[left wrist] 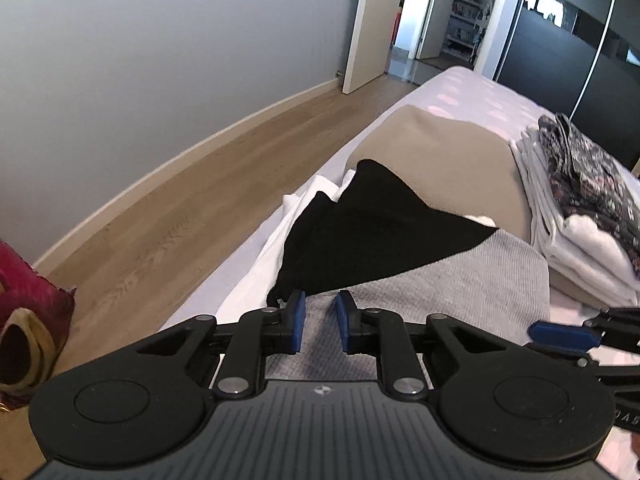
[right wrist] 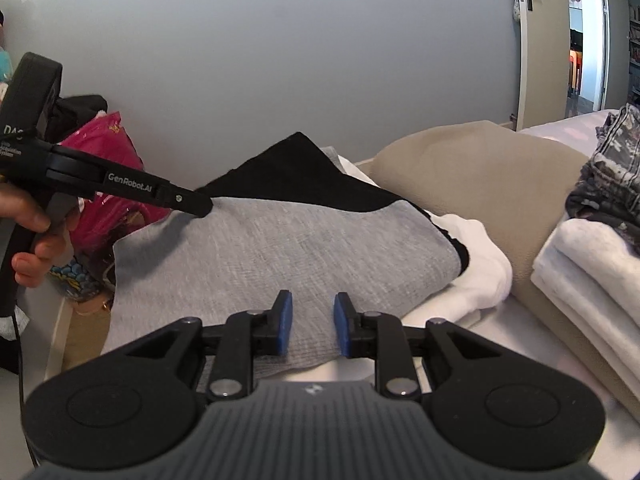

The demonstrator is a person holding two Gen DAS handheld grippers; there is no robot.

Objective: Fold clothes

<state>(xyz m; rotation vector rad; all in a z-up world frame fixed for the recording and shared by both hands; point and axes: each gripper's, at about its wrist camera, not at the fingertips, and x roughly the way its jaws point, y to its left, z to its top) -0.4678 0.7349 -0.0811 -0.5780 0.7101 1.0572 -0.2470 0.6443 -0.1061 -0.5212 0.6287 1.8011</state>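
Grey garment (left wrist: 460, 276) lies flat at lower centre of the left wrist view, half under black cloth (left wrist: 360, 232); the left gripper (left wrist: 321, 322) angles down over it, fingers slightly parted, pinching nothing. In the right wrist view, the right gripper (right wrist: 308, 322) hovers likewise over the grey knit, fingers apart and empty. "GenRobot.AI" marks the left gripper's arm.

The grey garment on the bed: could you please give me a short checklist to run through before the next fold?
1. Grey garment lies flat on the bed: ok.
2. Left gripper jaws apart, gripping nothing: ok.
3. Right gripper jaws apart over the near edge, nothing clamped: ok.
4. Black garment off the grey one: not ok, it overlaps the far edge.
5. Folded white stack clear of the grey garment: ok.
6. Grey garment's underside free of creases: cannot tell.
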